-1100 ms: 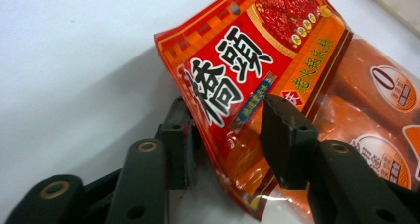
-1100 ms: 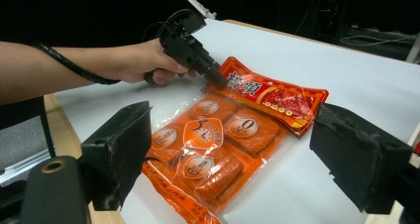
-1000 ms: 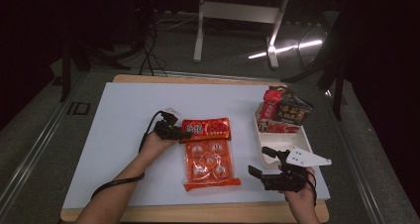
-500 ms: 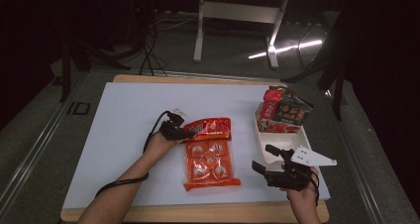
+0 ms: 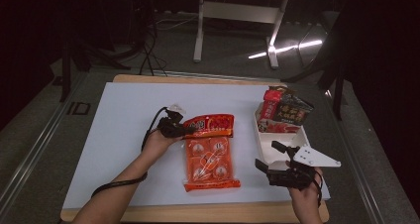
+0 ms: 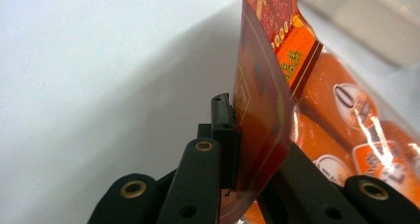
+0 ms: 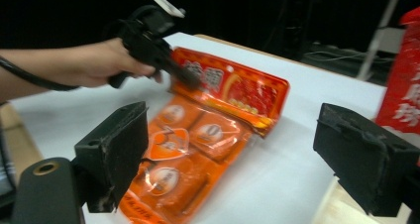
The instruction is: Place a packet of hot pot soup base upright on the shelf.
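Observation:
An orange snack bag [image 5: 209, 154] with several round packs inside lies in the middle of the white table [image 5: 119, 115]. Its red printed top flap [image 5: 210, 125] is lifted off the table. My left gripper [image 5: 181, 128] is shut on the flap's left edge [image 6: 257, 115], and the bag [image 7: 198, 149] hangs bent below it. My right gripper [image 5: 271, 163] stands open near the table's front right, beside the white tray [image 5: 270, 140], with nothing between its fingers [image 7: 116, 149]. From there I see the left gripper [image 7: 185, 78] holding the flap.
The white tray holds red and dark snack packets [image 5: 282, 112] at its far end. A red packet [image 7: 403, 80] stands at the right edge of the right gripper view. The wooden table edge [image 5: 198, 213] runs along the front.
The left gripper has pulled the bag's top flap up and slightly right, so the flap stands higher. The right gripper has shifted a little forward and stays open.

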A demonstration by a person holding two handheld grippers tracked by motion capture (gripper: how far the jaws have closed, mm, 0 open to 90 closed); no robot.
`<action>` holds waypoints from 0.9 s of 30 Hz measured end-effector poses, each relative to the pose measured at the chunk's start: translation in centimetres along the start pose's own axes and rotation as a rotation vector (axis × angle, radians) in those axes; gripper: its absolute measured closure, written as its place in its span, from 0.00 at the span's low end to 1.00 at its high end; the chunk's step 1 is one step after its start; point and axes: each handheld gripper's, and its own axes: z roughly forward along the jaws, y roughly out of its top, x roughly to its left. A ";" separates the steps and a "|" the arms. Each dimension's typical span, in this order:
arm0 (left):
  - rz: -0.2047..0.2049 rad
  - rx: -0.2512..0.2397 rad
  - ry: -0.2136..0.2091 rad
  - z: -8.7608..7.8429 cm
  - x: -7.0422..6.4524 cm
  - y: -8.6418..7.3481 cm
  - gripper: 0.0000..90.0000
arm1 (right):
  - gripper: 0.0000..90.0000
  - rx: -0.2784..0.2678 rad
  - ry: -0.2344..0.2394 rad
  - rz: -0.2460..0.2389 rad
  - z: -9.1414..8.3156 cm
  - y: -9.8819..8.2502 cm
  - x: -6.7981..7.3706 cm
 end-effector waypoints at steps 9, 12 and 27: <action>0.046 -0.034 -0.033 -2.5 -1.9 1.6 1.00 | 0.11 0.021 0.014 0.016 -0.4 1.5 -0.2; 0.056 -0.049 -0.048 -3.2 -2.6 1.8 1.00 | 0.11 0.042 0.016 0.007 -0.1 2.0 0.1; 0.138 -0.107 -0.085 -5.7 -5.8 2.6 1.00 | 0.11 0.062 0.063 0.002 2.5 3.3 -0.5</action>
